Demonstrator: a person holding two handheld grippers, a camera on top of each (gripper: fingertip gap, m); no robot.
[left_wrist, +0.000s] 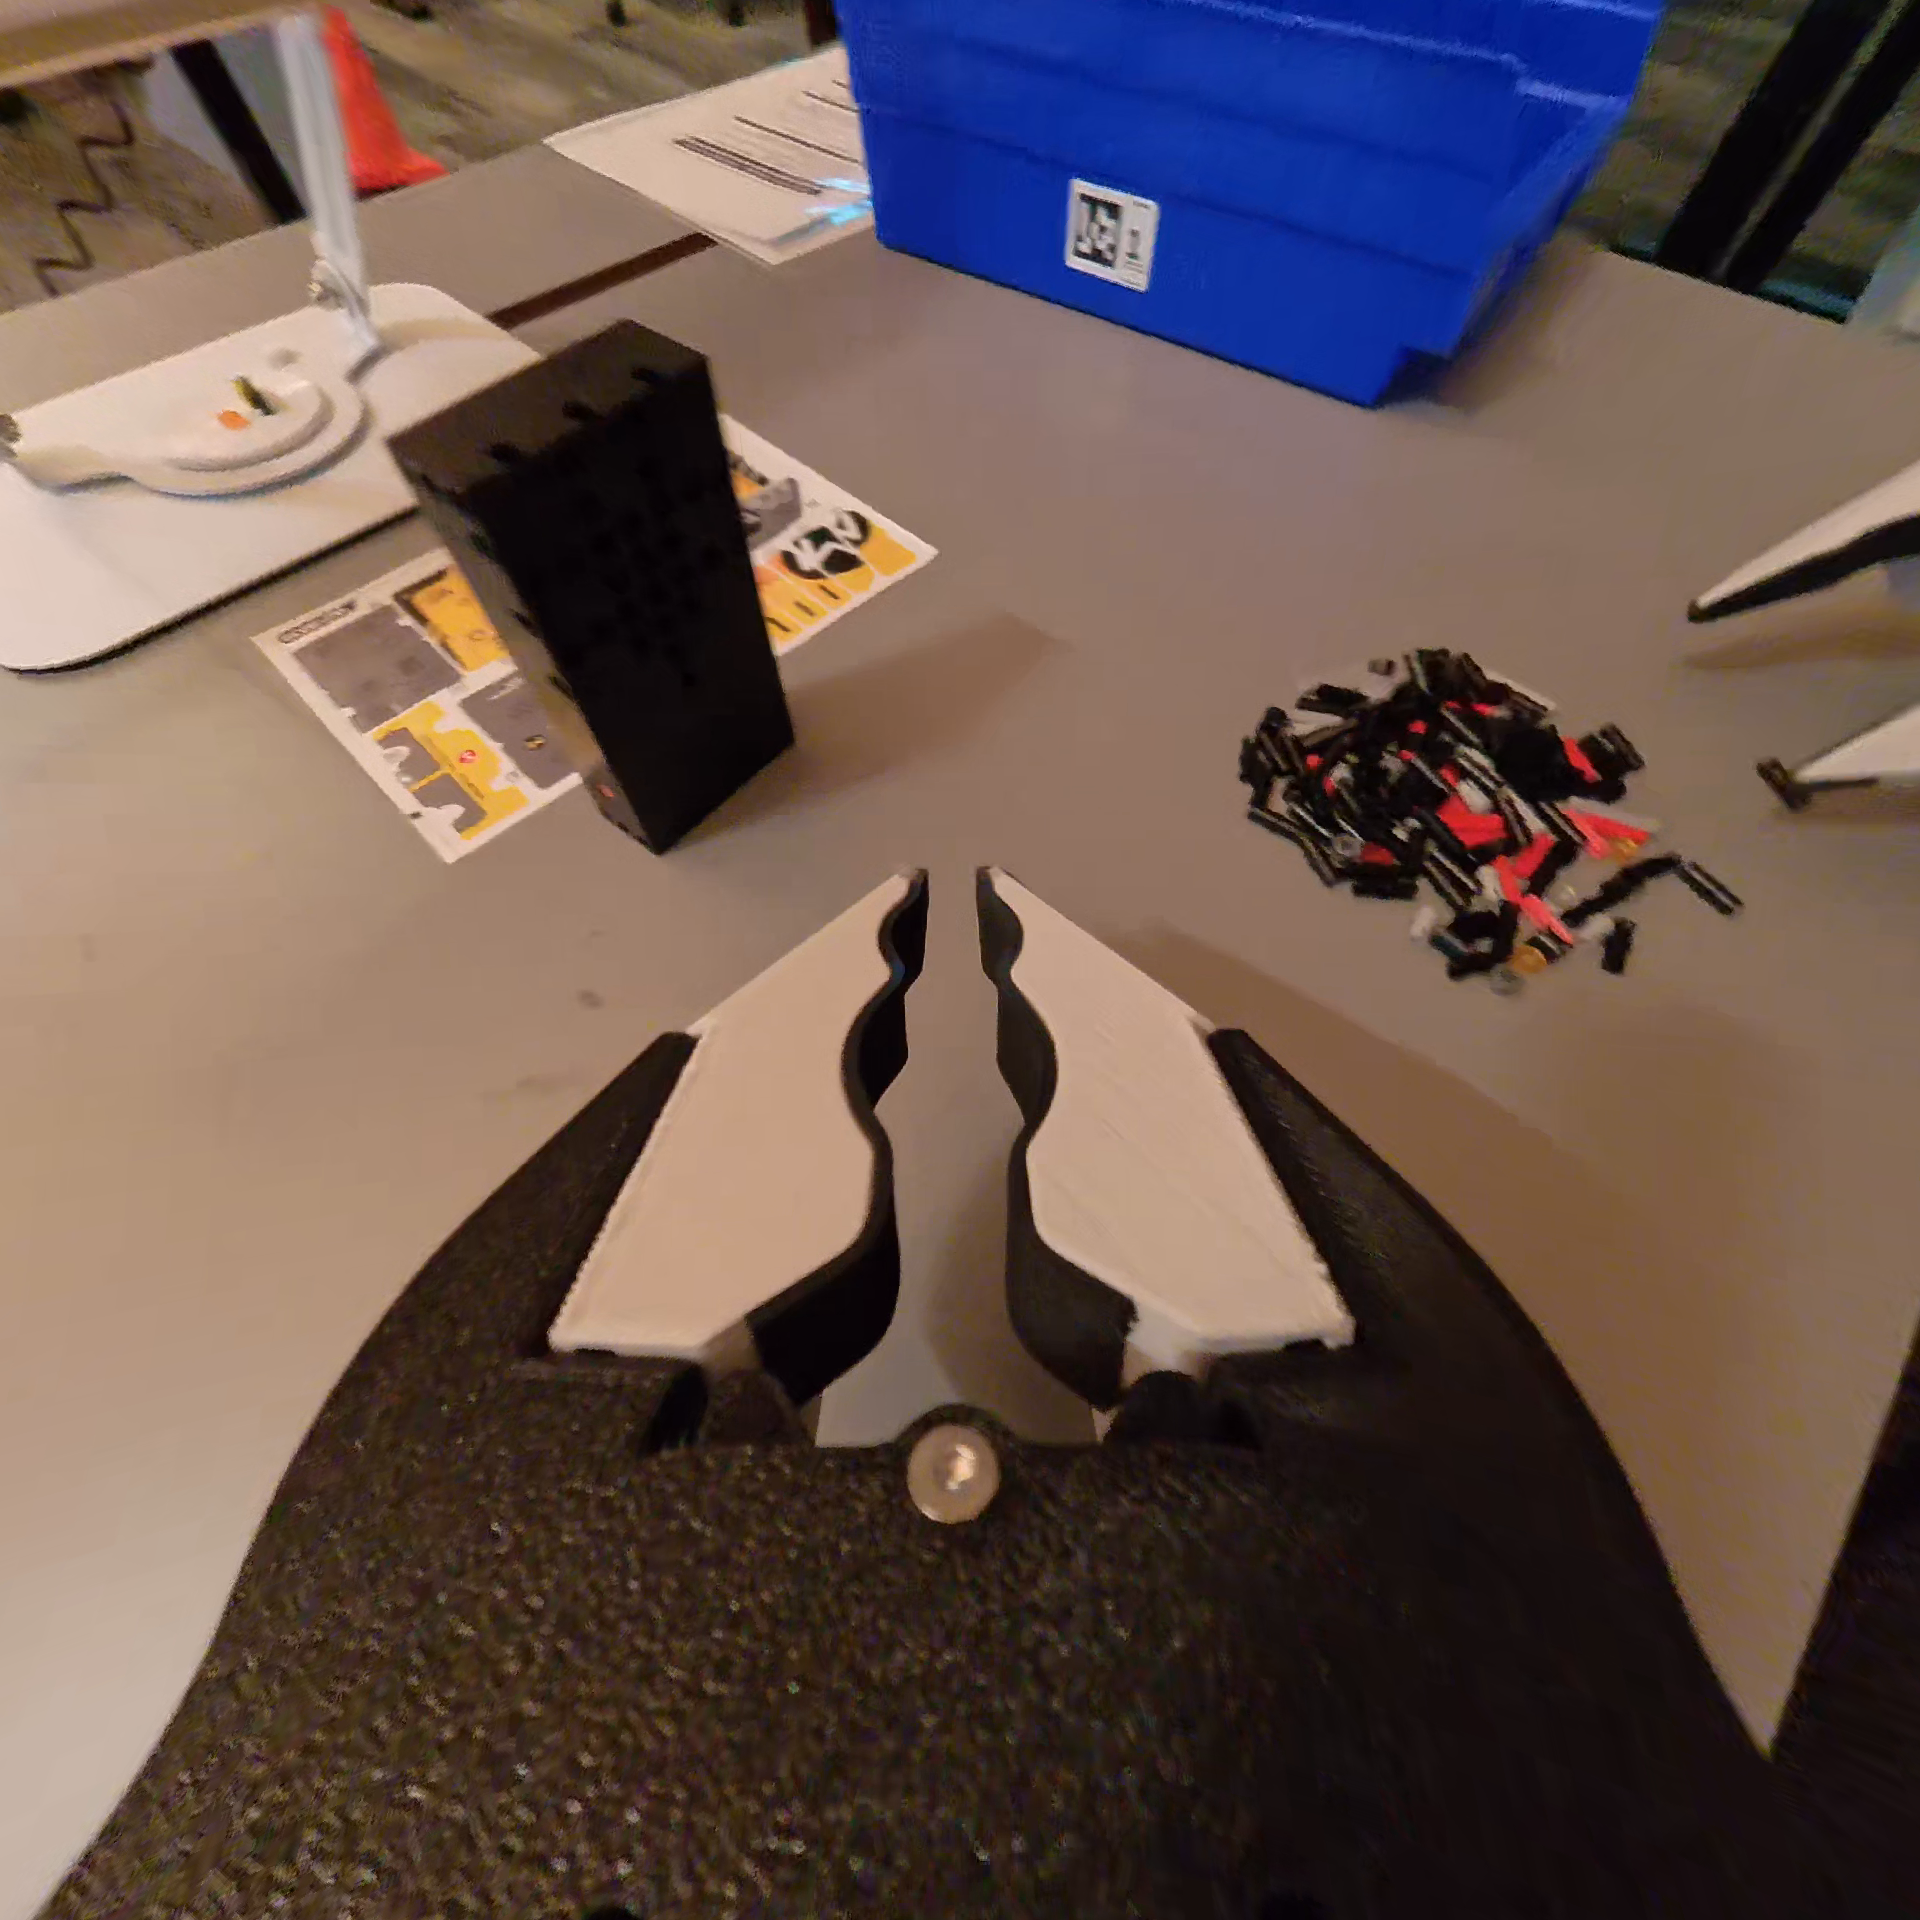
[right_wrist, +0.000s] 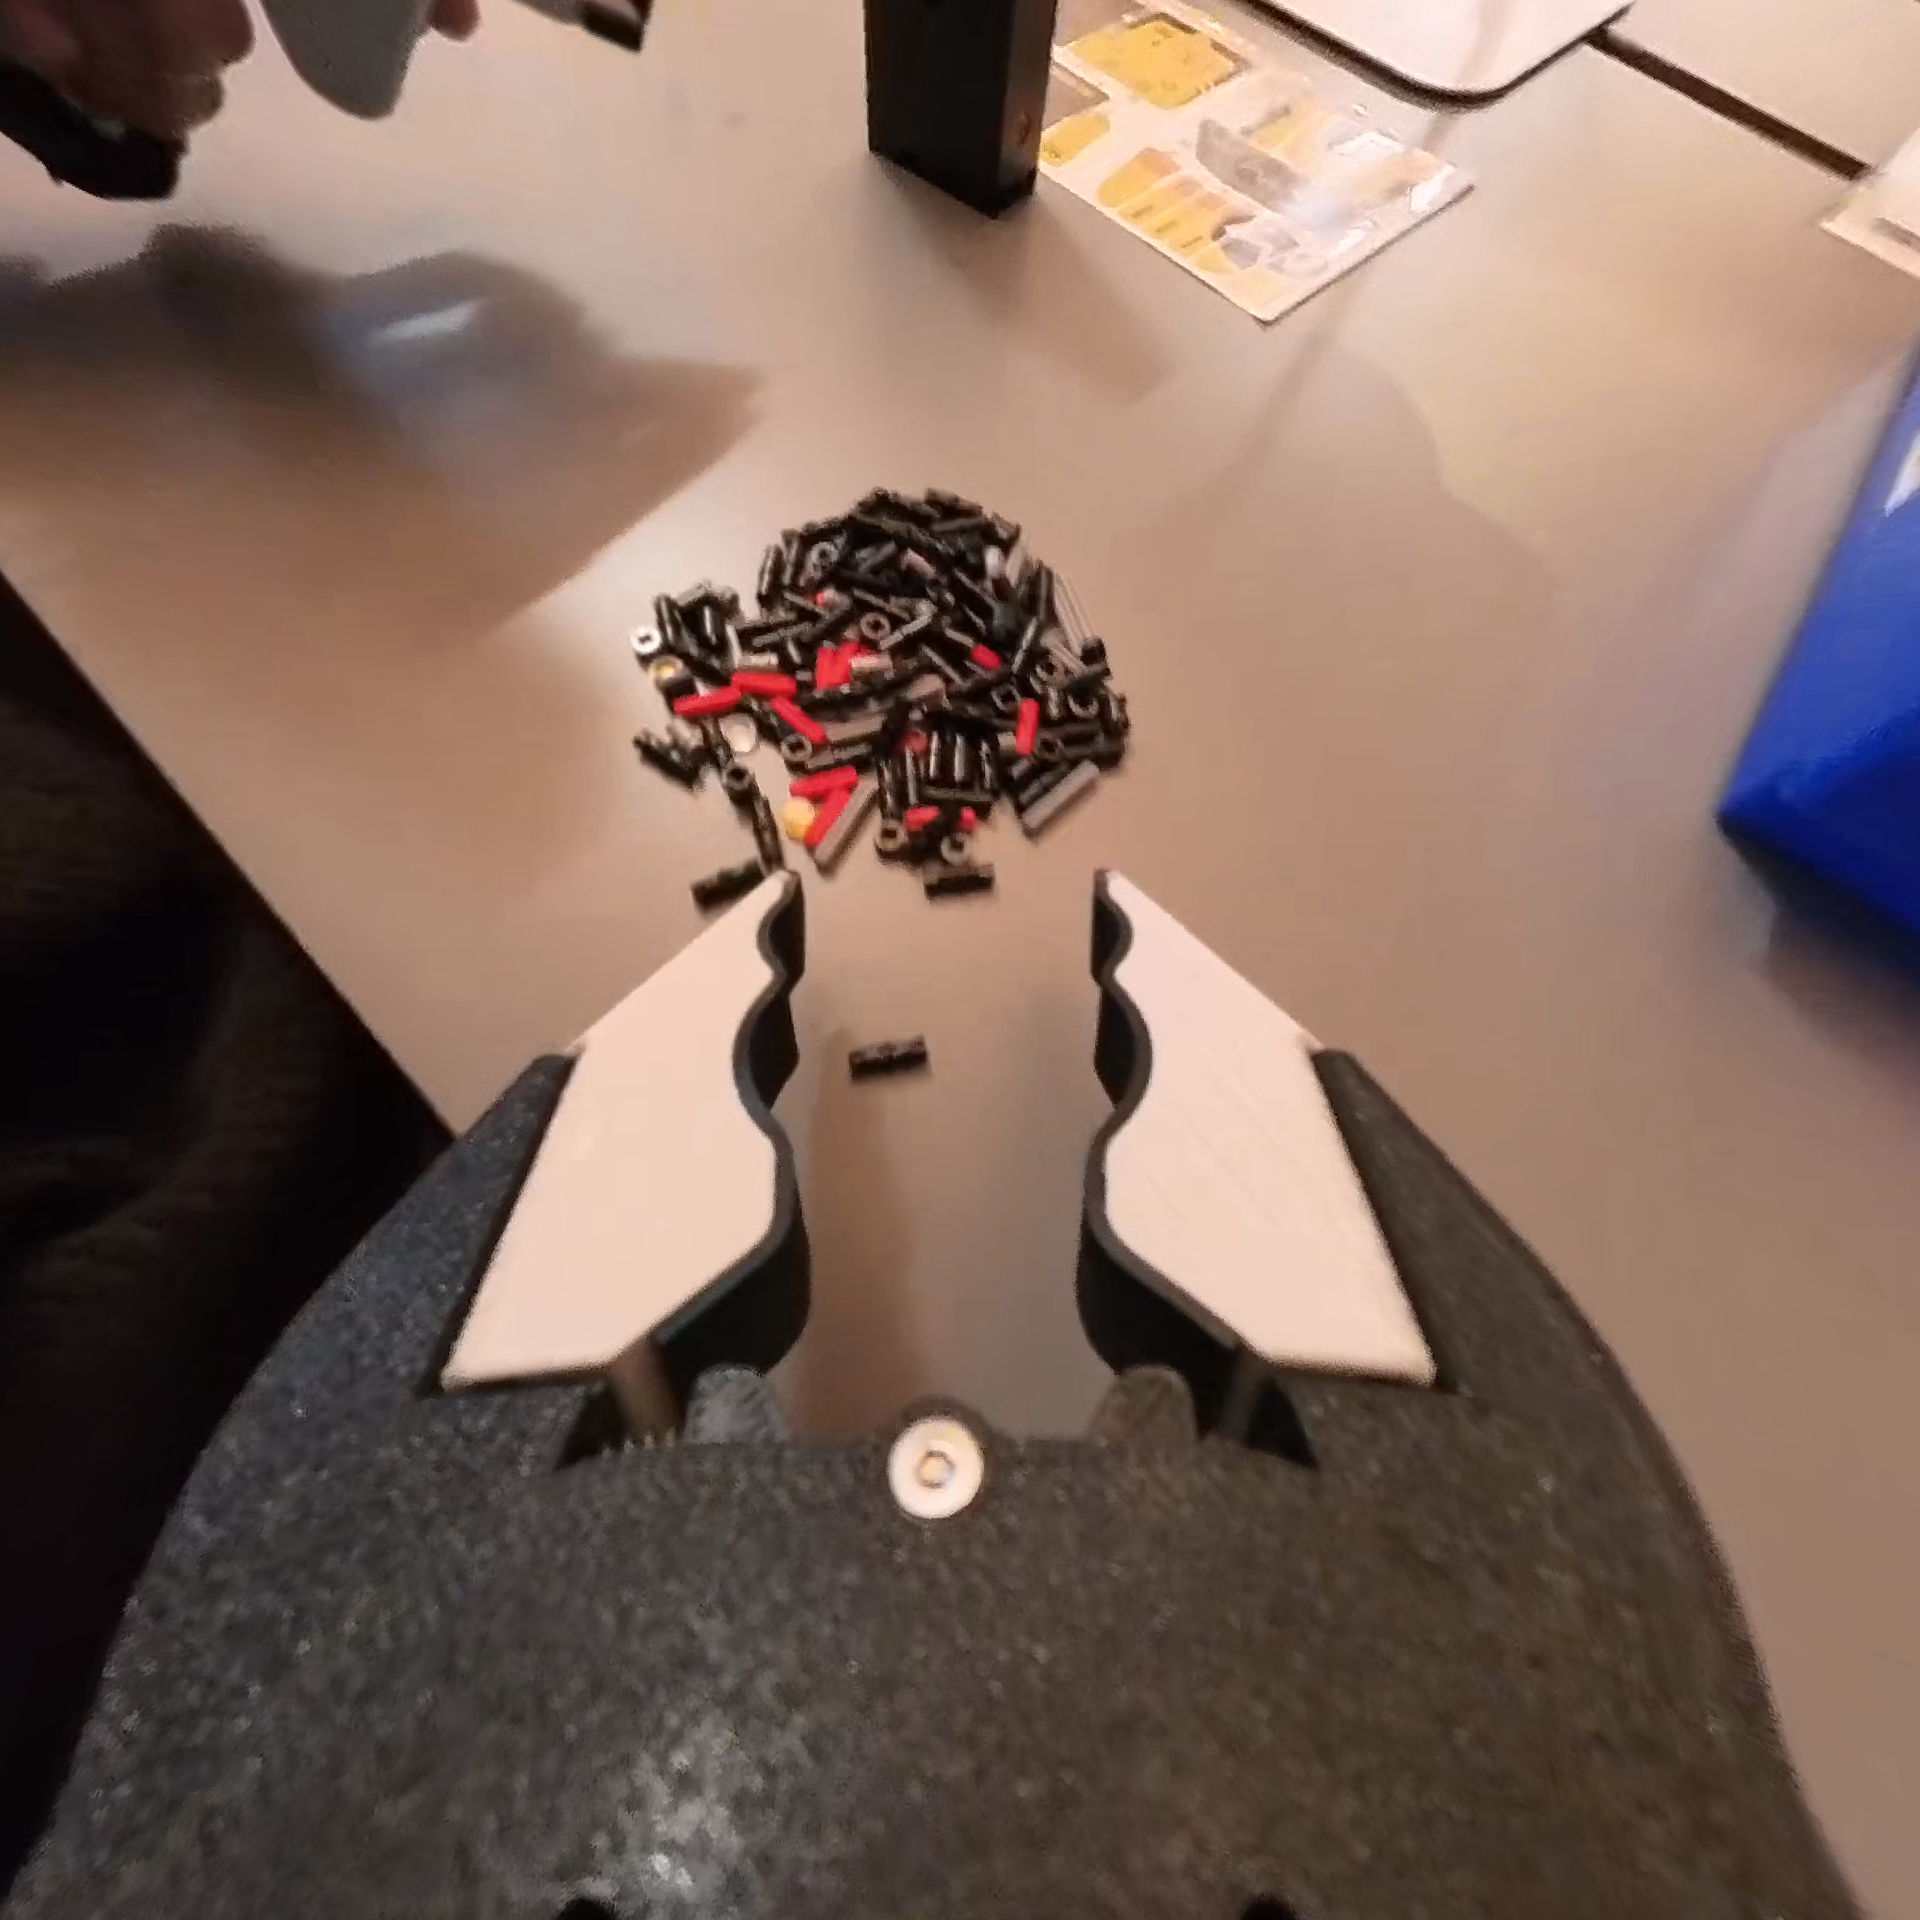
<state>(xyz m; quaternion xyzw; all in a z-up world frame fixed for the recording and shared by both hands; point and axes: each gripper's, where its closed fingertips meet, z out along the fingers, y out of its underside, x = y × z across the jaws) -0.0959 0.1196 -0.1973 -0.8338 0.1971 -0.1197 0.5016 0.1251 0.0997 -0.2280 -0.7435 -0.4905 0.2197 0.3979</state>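
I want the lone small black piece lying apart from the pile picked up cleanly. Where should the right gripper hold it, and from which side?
Probably from above, across its short width at mid-length. The small black piece lies flat on the grey table, crosswise between the fingers of the open right gripper, short of the pile of black and red pieces, so nothing crowds it.

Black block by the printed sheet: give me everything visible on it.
The black block is a tall rectangular box with a matte, plastic-looking surface, standing upright on the grey table. Rows of small holes dot its top and front face, and a small red dot sits near its base. Its foot rests partly on a yellow-and-grey printed sheet. Neither gripper touches it; the left gripper points at the table short of it. In the right wrist view only its lower end shows.
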